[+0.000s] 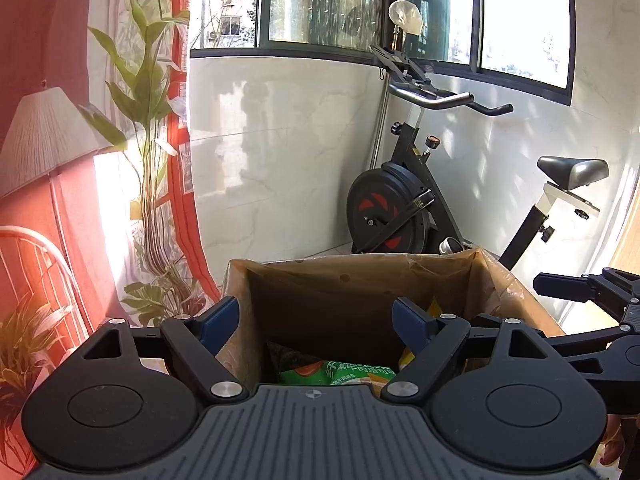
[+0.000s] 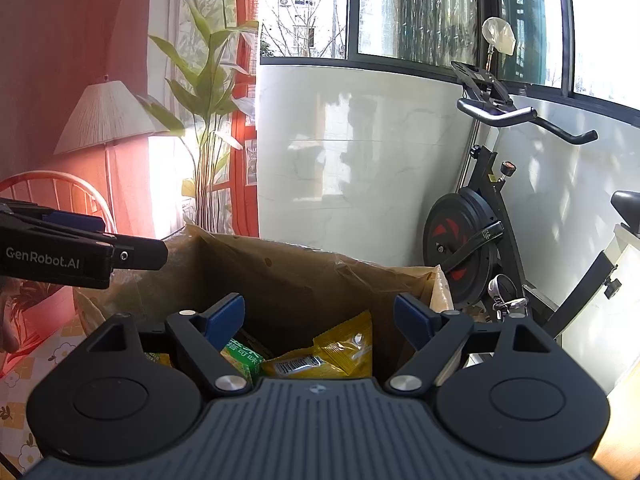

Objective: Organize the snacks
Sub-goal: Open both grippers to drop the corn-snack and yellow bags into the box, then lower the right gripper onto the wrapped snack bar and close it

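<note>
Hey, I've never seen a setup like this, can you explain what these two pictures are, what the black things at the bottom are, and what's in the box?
There is no robot here: a person holds a two-finger claw in each hand, and each claw carries its own camera looking forward along its fingers. One picture comes from the left claw, the other from the right claw. Both are open and hold nothing. Both are poised at the top of an open cardboard box. Inside lie snack packets: a green packet and a yellow packet. Behind the box stand an exercise bike, a tall plant and a lamp.
</note>
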